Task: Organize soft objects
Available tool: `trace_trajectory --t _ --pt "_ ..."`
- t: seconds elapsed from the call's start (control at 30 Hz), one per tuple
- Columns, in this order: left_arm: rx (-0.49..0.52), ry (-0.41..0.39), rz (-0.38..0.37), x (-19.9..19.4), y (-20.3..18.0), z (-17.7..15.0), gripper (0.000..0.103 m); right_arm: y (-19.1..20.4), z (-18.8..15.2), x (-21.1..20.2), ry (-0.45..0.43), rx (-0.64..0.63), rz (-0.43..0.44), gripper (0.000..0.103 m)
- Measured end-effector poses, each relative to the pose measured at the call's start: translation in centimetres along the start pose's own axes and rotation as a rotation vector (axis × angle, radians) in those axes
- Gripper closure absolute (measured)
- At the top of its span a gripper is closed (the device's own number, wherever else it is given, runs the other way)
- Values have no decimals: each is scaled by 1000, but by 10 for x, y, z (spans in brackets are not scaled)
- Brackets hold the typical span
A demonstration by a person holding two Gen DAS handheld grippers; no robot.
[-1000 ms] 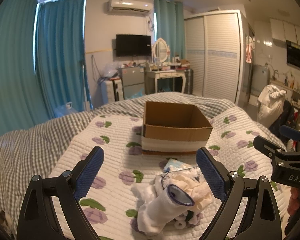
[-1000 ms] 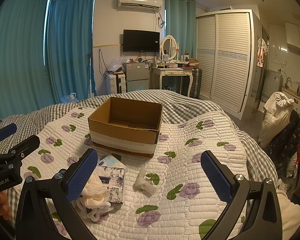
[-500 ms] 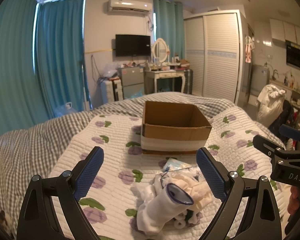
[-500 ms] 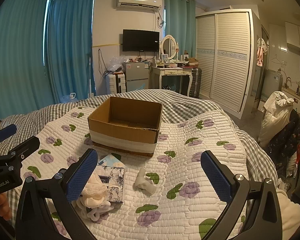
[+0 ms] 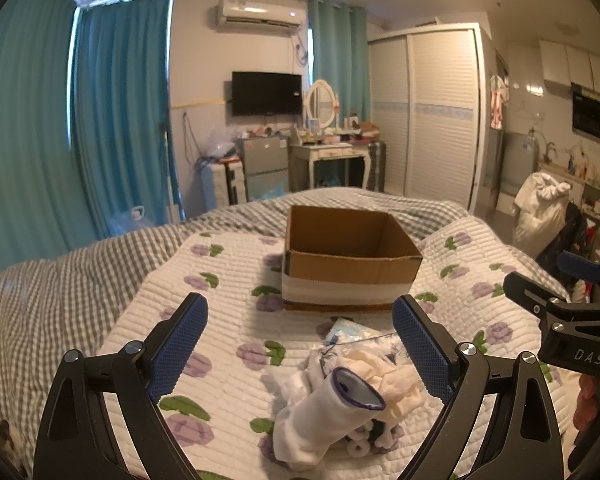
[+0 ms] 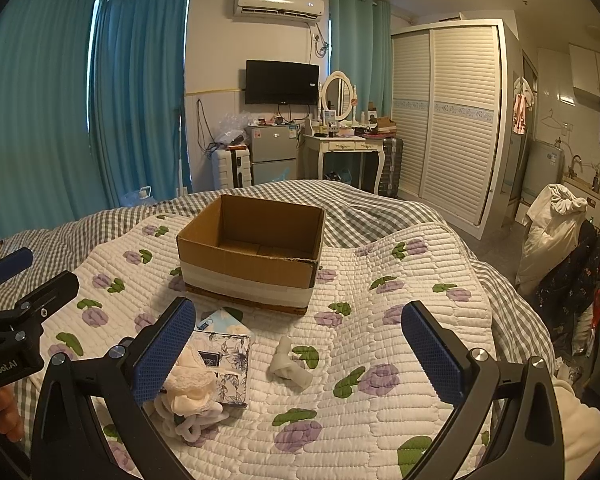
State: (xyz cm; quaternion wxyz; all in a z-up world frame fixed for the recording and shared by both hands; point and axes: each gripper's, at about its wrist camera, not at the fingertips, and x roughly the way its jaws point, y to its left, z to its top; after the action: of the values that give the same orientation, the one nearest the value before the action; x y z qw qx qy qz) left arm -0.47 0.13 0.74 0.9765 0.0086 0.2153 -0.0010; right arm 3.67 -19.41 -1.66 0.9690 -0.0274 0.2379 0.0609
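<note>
Nothing has shifted over the last second: your open brown cardboard box still sits empty beyond both pairs of fingers, and the white rolled sock lies between your left gripper's spread fingers. Your right gripper also stays released, so sorting hasn't started.

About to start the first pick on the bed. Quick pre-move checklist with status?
1. Left gripper open, nothing held: ok.
2. Right gripper open, nothing held: ok.
3. Cardboard box upright, top open, floor bare where visible: ok.
4. White sock lying between the left jaws' line, lower and apart from the pads: ok.
5. Small white roll lying alone on the quilt, clear of the pile: ok.
6. Cream lace item lying against the floral tissue pack in the pile; whether the pieces are tangled: cannot tell.
</note>
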Motion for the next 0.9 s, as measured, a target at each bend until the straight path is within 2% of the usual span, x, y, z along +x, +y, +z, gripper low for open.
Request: trace_trajectory --t 0.6,0.77,0.9 --pt "5 -57 -28 -28 2 7 8 14 9 -28 -37 -37 14 0" --pt "8 29 -8 -6 10 -14 8 20 -6 -15 16 -63 17 0" --pt "-5 166 -6 31 13 -54 9 27 -21 4 75 -84 25 0"
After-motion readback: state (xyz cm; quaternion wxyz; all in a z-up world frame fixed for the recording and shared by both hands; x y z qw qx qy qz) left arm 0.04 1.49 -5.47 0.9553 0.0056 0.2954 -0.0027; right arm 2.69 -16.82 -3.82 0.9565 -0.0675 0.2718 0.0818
